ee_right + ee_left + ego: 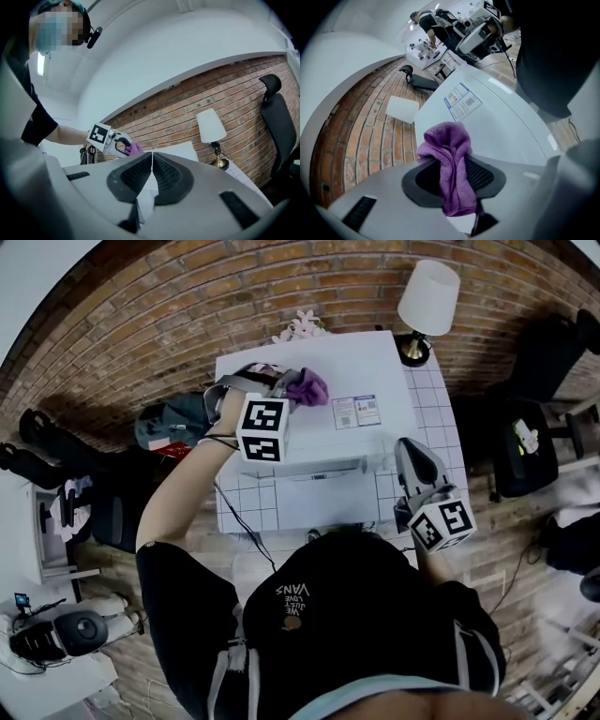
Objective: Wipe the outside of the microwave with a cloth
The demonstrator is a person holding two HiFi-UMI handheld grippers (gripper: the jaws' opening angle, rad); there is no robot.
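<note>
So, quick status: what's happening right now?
Left gripper shut on purple cloth, over microwave top. Right gripper shut, empty, near its front. Nothing seen in the way.

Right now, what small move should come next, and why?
Probably lower the left gripper, its jaws shut on the purple terry cloth, onto the white microwave's top and sweep toward the printed label; the cloth hangs right over that surface.

Print on microwave [323, 442] label [355, 412] is illegibly small.

The person's black shirt [356, 615] carries the white print "WE JUST LOVE VANS", while the small paper sticker [356, 412] on the white box-shaped microwave [328, 442] is unreadable.
</note>
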